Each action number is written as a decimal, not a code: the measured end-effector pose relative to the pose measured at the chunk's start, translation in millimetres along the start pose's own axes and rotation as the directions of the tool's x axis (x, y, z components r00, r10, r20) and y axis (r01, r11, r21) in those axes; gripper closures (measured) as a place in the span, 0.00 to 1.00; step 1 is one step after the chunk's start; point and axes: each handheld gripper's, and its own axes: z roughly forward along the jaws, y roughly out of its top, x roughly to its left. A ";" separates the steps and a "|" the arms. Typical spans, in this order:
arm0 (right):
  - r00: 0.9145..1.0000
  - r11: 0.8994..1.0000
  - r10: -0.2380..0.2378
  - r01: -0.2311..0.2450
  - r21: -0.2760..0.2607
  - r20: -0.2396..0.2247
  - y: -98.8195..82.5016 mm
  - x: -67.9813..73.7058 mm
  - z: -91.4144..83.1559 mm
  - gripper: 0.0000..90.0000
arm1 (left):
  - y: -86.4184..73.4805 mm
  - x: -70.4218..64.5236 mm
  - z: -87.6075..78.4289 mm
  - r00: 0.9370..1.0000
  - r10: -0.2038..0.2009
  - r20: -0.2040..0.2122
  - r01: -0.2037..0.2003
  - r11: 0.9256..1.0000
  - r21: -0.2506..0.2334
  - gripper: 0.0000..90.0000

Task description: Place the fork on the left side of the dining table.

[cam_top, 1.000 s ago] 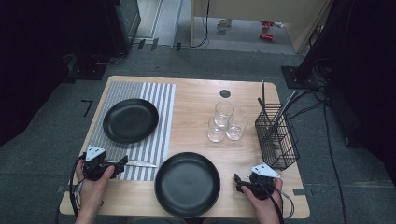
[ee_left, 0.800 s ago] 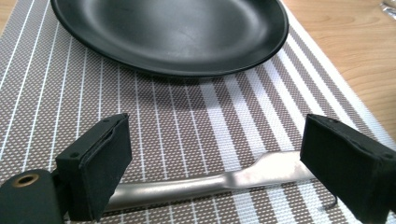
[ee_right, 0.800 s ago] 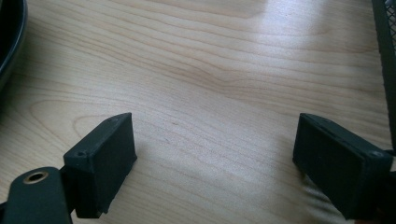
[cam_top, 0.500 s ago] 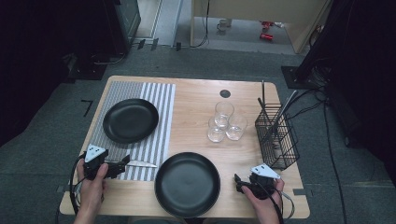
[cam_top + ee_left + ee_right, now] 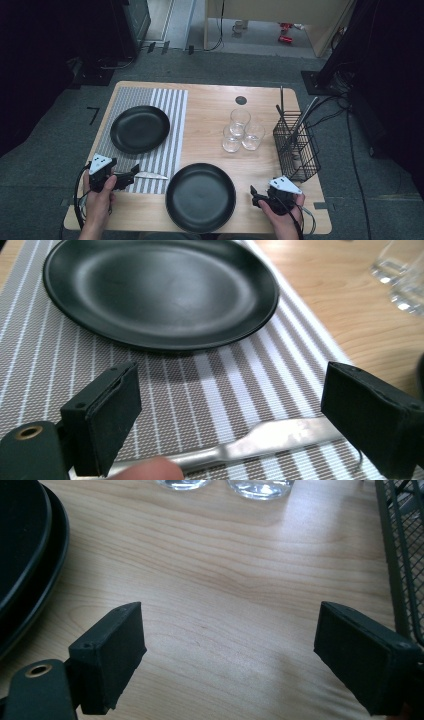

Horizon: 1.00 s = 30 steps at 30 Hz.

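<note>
The left gripper [image 5: 131, 175] stands open over a table knife [image 5: 260, 440] on the striped placemat [image 5: 45, 365] — its long axis runs crosswise between both jaws, pads not touching.

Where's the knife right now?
In the high view the knife lies on the striped placemat near the table's front left, between the left gripper and the nearer black plate; the gripper's open jaws straddle its handle.

A: Black left gripper [image 5: 131, 171], topped by a grey three-cornered plate; thick, blocky, matte-black pads [image 5: 107, 415]; brass-ringed hole near one jaw.

B: Same build on right gripper [image 5: 253, 194]; black cable trailing behind; bare forearms, no sleeves.
</note>
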 end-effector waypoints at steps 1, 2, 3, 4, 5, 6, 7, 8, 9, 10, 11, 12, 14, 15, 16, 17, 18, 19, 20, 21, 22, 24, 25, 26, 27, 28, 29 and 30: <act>1.000 1.000 0.000 0.000 -0.006 -0.001 1.1 0.5 -1.3 0.14 | -0.1 0.1 0.5 1.000 -0.004 0.004 0.004 1.000 0.006 0.11; 1.000 1.000 0.002 -0.002 -0.011 -0.003 2.4 1.1 -3.1 0.14 | -0.2 0.1 0.9 1.000 -0.006 0.005 0.006 1.000 0.008 0.11; 1.000 1.000 0.000 0.000 -0.016 -0.002 3.4 1.5 -4.5 0.14 | -0.3 0.0 1.2 1.000 -0.006 0.002 0.006 1.000 0.011 0.11; 1.000 1.000 -0.003 0.003 -0.021 0.002 4.8 2.2 -6.3 0.14 | -0.3 -0.2 1.5 1.000 -0.006 0.000 0.006 1.000 0.013 0.11; 1.000 1.000 -0.004 0.004 -0.030 0.001 6.7 3.0 -8.6 0.14 | -0.3 -0.3 1.8 1.000 -0.007 0.000 0.007 1.000 0.016 0.11; 1.000 0.999 -0.005 0.005 -0.038 0.003 8.1 3.6 -10.4 0.14 | -0.3 -0.3 1.9 1.000 -0.007 -0.001 0.007 1.000 0.017 0.11; 1.000 0.999 -0.009 0.010 -0.043 0.006 9.2 4.0 -11.5 0.14 | -0.2 -0.1 2.0 1.000 -0.009 -0.003 0.009 1.000 0.017 0.11; 1.000 0.999 -0.016 0.016 -0.049 0.011 11.0 4.6 -13.2 0.14 | -0.1 0.1 1.9 1.000 -0.011 -0.002 0.011 1.000 0.019 0.11; 1.000 0.998 -0.017 0.017 -0.052 0.011 12.6 4.8 -14.3 0.14 | -0.1 0.4 1.9 1.000 -0.011 -0.001 0.011 1.000 0.020 0.11; 1.000 0.998 -0.020 0.020 -0.056 0.011 13.7 4.6 -14.9 0.14 | -0.1 0.7 1.9 1.000 -0.011 -0.003 0.011 1.000 0.022 0.11; 1.000 0.998 -0.020 0.021 -0.060 0.016 15.6 4.4 -16.1 0.14 | -0.2 0.9 1.9 1.000 -0.012 -0.006 0.012 1.000 0.023 0.11; 1.000 0.998 -0.018 0.019 -0.066 0.018 17.1 4.0 -16.9 0.14 | -0.2 1.0 1.8 1.000 -0.012 -0.007 0.012 1.000 0.023 0.11; 1.000 0.997 -0.015 0.016 -0.073 0.020 19.6 3.4 -19.0 0.14 | -0.2 1.1 2.0 1.000 -0.014 -0.007 0.015 1.000 0.023 0.11; 1.000 0.996 -0.014 0.016 -0.082 0.023 21.5 2.5 -20.7 0.14 | -0.2 1.0 2.2 1.000 -0.014 -0.008 0.014 1.000 0.024 0.11; 1.000 0.996 -0.011 0.013 -0.089 0.024 22.8 2.1 -21.9 0.14 | -0.3 0.8 2.5 1.000 -0.013 -0.009 0.014 1.000 0.026 0.11; 1.000 0.995 -0.008 0.010 -0.096 0.024 24.4 1.7 -23.7 0.14 | -0.5 0.6 2.9 1.000 -0.013 -0.010 0.013 1.000 0.027 0.11; 1.000 0.994 -0.011 0.014 -0.107 0.029 26.8 1.1 -26.0 0.15 | -0.5 0.4 3.1 1.000 -0.012 -0.011 0.013 1.000 0.028 0.11; 0.999 0.994 -0.011 0.015 -0.112 0.033 28.9 0.9 -28.0 0.15 | -0.5 0.3 3.3 1.000 -0.013 -0.012 0.013 0.999 0.029 0.11; 0.999 0.993 -0.012 0.016 -0.120 0.036 31.2 0.6 -30.0 0.15 | -0.4 0.3 3.3 1.000 -0.013 -0.013 0.013 0.999 0.029 0.11; 0.999 0.992 -0.013 0.018 -0.124 0.038 33.0 0.3 -31.6 0.15 | -0.3 0.3 3.3 1.000 -0.014 -0.015 0.014 0.999 0.029 0.11; 0.999 0.991 -0.014 0.020 -0.131 0.043 36.2 -0.1 -34.3 0.15 | -0.1 0.4 3.1 1.000 -0.015 -0.015 0.016 0.999 0.028 0.11; 0.999 0.989 -0.017 0.024 -0.144 0.049 40.8 -0.8 -38.4 0.15 | 0.3 0.7 2.7 1.000 -0.021 -0.016 0.022 0.999 0.027 0.11; 0.999 0.988 -0.016 0.024 -0.152 0.050 44.1 -1.6 -41.1 0.15 | 0.4 0.8 2.7 1.000 -0.023 -0.016 0.023 0.999 0.025 0.11; 0.999 0.987 -0.017 0.025 -0.158 0.050 46.8 -2.3 -43.0 0.15 | 0.5 0.9 2.5 1.000 -0.024 -0.015 0.025 0.999 0.025 0.11; 0.998 0.986 -0.020 0.029 -0.163 0.053 49.4 -2.9 -44.9 0.15 | 0.6 0.8 2.3 1.000 -0.025 -0.015 0.025 0.999 0.025 0.11; 0.998 0.985 -0.023 0.033 -0.168 0.059 52.0 -3.5 -46.8 0.15 | 0.7 0.8 2.2 1.000 -0.024 -0.015 0.024 0.999 0.026 0.11; 0.998 0.984 -0.024 0.034 -0.173 0.062 54.7 -4.2 -48.7 0.15 | 0.8 0.9 2.2 1.000 -0.023 -0.017 0.024 0.999 0.028 0.11; 0.998 0.984 -0.022 0.033 -0.177 0.063 57.2 -4.7 -50.7 0.15 | 1.0 1.1 2.3 1.000 -0.025 -0.017 0.026 0.999 0.029 0.11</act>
